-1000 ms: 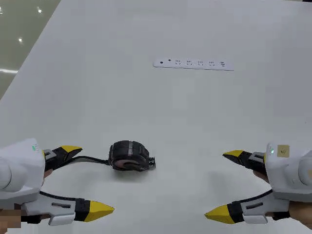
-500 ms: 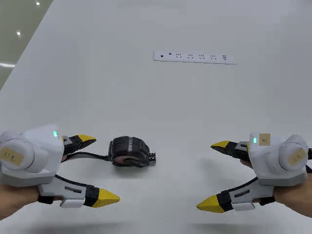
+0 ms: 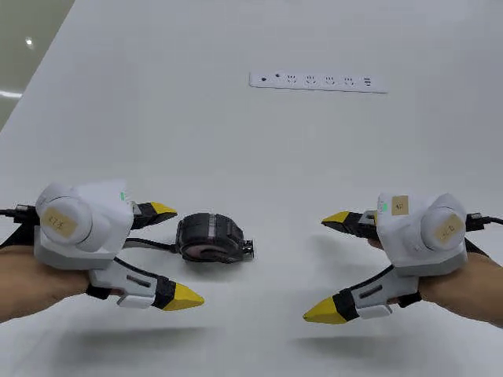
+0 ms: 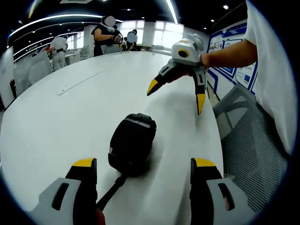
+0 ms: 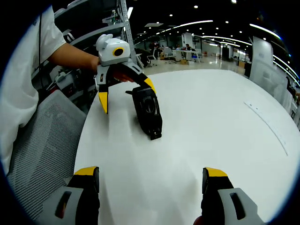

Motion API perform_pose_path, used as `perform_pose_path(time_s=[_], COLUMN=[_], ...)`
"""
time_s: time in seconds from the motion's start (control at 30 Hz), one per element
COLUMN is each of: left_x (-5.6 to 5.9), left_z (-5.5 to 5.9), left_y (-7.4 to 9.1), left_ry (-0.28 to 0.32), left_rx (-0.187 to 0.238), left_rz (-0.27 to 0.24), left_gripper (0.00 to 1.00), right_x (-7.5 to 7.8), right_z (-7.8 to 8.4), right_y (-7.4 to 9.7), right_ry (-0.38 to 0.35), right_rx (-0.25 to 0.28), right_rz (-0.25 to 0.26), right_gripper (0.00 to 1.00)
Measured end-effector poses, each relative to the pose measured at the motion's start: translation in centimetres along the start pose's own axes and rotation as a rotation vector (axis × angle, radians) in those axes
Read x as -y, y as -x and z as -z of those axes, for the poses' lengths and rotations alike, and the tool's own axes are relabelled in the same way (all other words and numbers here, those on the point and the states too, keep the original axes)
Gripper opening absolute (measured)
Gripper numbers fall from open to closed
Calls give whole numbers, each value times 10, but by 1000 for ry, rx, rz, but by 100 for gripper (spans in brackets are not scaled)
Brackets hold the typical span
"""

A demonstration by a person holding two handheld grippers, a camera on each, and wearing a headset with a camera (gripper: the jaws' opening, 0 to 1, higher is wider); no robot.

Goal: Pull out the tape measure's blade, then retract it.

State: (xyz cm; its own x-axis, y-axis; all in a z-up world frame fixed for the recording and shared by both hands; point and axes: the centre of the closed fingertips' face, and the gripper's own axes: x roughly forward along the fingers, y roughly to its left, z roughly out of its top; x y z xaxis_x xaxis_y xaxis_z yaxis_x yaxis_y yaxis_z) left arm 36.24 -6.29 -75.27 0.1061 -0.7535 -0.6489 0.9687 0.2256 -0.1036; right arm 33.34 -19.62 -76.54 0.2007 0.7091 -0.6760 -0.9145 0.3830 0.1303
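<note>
Black tape measure [image 3: 209, 237], face perhaps reddish; white desk [image 3: 157, 118] and power strip [image 3: 317, 81]; left gripper [image 3: 186, 254] and right gripper [image 3: 315, 269] white, fingers [image 3: 185, 296] black, yellow-tipped.

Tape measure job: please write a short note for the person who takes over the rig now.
Left tongs: open, just behind the tape measure, not gripping it.
Right tongs: open, apart from it, facing its blade hook.
The tape measure lies on the white table, blade in.
Done: nothing yet.
To do: hold the case, pull the blade out, retract it.
</note>
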Motion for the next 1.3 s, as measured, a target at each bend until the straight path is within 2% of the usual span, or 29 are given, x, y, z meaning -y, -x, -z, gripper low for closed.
perform_pose_path(time_s=[0.13,0.37,0.5,0.73,0.9,1.3], left_x=[-3,-8,-12,-14,-19,-18], left_z=[2,7,5,5,2,2], left_y=[-5,-11,-13,-15,-15,-16], left_ry=[-15,-61,-58,-67,-87,-93], left_rx=[-17,-52,-44,-43,-32,-29], left_rz=[10,19,25,30,12,20], left_gripper=[74,59,49,38,30,29], right_x=[2,6,8,8,8,15], right_z=[-4,-10,-13,-17,-21,-28], right_y=[-5,-13,-17,-23,-26,-35], right_ry=[5,13,17,18,23,60], right_rx=[2,9,12,20,35,60], right_rz=[-10,-26,-34,-43,-42,-11], right_gripper=[91,91,90,89,88,73])
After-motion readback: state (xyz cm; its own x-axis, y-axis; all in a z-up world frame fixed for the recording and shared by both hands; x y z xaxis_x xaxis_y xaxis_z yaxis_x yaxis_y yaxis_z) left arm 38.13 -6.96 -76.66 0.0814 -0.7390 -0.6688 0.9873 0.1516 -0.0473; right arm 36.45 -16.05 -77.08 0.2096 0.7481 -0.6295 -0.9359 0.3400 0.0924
